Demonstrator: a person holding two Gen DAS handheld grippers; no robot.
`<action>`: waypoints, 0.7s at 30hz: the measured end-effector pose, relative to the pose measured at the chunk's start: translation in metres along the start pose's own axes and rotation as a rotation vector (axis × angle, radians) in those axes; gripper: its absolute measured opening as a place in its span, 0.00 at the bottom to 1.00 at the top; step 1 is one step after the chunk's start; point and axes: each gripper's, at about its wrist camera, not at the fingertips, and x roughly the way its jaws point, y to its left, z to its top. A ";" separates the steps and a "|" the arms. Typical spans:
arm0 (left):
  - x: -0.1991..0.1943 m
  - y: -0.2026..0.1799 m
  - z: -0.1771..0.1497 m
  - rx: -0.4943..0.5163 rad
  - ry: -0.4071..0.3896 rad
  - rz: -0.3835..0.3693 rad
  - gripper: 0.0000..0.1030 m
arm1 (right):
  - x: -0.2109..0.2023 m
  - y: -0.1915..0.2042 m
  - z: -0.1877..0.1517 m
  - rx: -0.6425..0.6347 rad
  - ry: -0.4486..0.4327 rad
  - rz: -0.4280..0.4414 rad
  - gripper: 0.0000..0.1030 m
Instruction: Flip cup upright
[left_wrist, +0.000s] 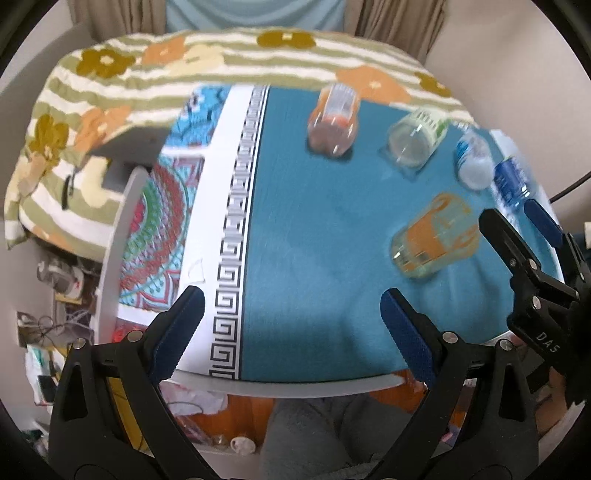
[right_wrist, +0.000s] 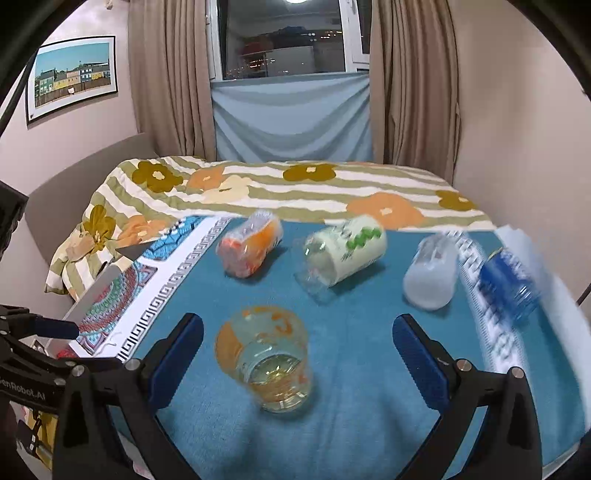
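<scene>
Several glass cups lie on their sides on a teal cloth (right_wrist: 351, 332). The nearest is a clear cup with orange print (right_wrist: 266, 362), also in the left wrist view (left_wrist: 436, 236). My right gripper (right_wrist: 297, 350) is open, its blue-padded fingers (right_wrist: 177, 354) on either side of this cup, apart from it. My left gripper (left_wrist: 291, 325) is open and empty over the near table edge, left of that cup. Further back lie an orange-red cup (right_wrist: 251, 243), a green-print cup (right_wrist: 343, 254), a clear white cup (right_wrist: 432, 273) and a blue-print cup (right_wrist: 509, 284).
The round white table (left_wrist: 295, 387) carries a patterned cloth (left_wrist: 159, 229) at its left. A bed with a flowered striped blanket (right_wrist: 295, 188) stands behind it, with curtains and a window beyond. The right gripper shows in the left wrist view (left_wrist: 517, 225) by the orange cup.
</scene>
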 end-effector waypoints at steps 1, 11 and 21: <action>-0.009 -0.003 0.003 0.002 -0.019 0.001 0.98 | -0.006 -0.002 0.005 -0.004 0.000 -0.002 0.99; -0.090 -0.032 0.022 0.037 -0.198 0.003 0.98 | -0.076 -0.025 0.058 0.017 0.022 -0.032 0.99; -0.143 -0.047 0.032 0.037 -0.356 0.019 0.98 | -0.116 -0.044 0.089 0.047 0.067 -0.158 0.99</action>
